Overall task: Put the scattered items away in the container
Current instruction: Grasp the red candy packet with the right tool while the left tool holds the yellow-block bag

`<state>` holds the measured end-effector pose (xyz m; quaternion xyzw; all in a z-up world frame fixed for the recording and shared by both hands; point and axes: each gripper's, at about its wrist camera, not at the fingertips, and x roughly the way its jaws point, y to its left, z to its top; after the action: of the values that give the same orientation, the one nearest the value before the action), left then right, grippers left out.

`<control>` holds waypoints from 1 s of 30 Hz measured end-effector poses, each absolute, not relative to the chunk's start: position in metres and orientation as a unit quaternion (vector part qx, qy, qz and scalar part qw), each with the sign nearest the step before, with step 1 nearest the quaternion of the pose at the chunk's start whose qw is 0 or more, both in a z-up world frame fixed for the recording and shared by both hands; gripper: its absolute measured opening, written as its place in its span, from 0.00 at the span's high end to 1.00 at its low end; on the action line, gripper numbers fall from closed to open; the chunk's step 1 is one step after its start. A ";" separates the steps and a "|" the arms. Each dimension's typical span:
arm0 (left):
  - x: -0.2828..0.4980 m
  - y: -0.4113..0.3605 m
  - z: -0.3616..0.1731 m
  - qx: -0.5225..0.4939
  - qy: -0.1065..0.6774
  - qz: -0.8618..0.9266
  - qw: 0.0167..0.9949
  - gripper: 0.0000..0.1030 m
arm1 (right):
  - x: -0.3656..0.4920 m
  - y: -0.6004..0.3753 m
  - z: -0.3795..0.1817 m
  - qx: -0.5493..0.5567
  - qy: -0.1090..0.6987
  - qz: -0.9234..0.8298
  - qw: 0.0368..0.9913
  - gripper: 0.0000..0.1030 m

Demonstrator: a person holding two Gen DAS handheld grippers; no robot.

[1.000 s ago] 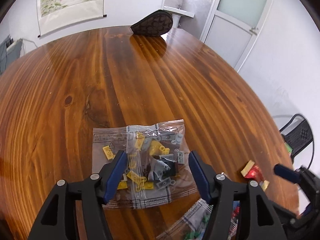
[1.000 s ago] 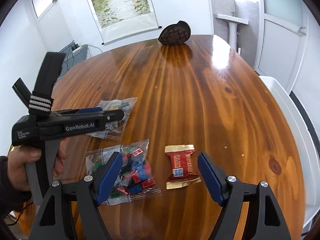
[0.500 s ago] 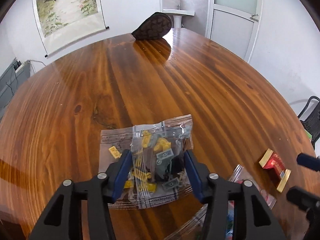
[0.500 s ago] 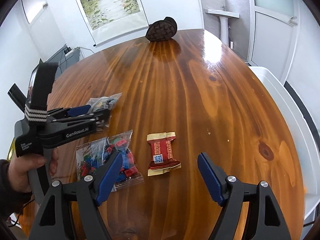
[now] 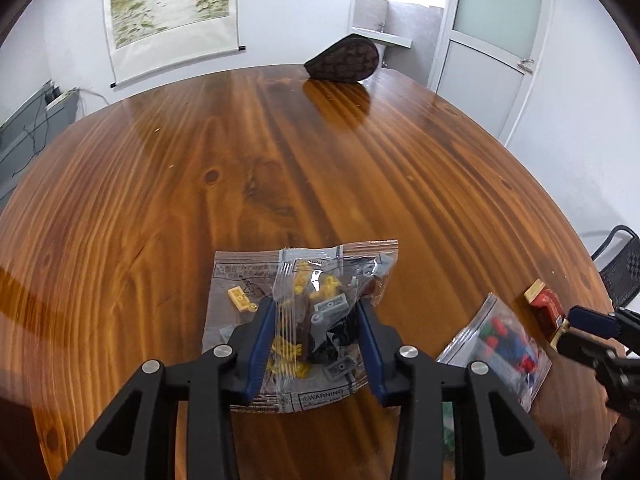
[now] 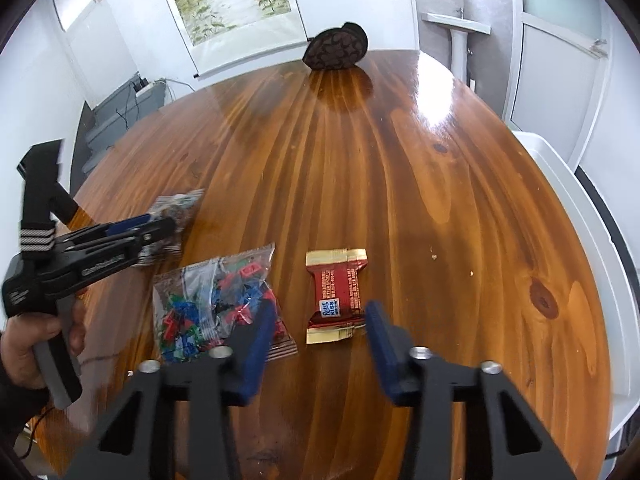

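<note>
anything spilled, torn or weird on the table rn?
No spill or tear shows. The bag of yellow and grey bricks is bunched up between the left gripper pads, which have just been closing on it. The right gripper has been closing around the red snack wrapper, not yet gripping it.

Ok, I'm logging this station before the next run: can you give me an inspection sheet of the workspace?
Surface: glossy wooden table, a few crumbs.
Job's things: bag of yellow and grey bricks; bag of red and blue bricks; red snack packet; white container off the table's right edge.
Clutter: brown patterned pouch at the far end.
Grippers: left gripper, jaws just closing, pinch the yellow-brick bag; right gripper, jaws just closing, straddle the packet's near end, contact unclear.
Cables: wires by the grey unit at the wall.
Surroundings: scroll painting, washbasin, door.
</note>
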<state>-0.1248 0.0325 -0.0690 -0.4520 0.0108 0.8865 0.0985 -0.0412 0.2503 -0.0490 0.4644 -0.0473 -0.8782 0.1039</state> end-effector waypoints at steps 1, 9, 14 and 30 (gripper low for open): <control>-0.122 0.031 -0.068 -0.451 0.007 0.887 0.098 0.61 | -0.043 0.252 -0.051 0.464 -0.048 -0.879 0.096 0.58; -0.108 0.022 -0.069 -0.448 -0.010 0.890 0.089 0.61 | -0.058 0.259 -0.059 0.476 -0.049 -0.874 0.089 0.61; -0.097 0.014 -0.068 -0.445 -0.028 0.892 0.082 0.61 | -0.064 0.253 -0.063 0.477 -0.030 -0.874 0.092 0.68; -0.050 -0.010 -0.046 -0.412 -0.079 0.906 0.061 0.62 | -0.055 0.219 -0.035 0.444 -0.015 -0.885 0.137 0.69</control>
<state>-0.0502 -0.0102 -0.0463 -0.4116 -0.0791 0.9059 0.0608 -0.0545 0.2193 -0.0351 0.4443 -0.0151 -0.8851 0.1375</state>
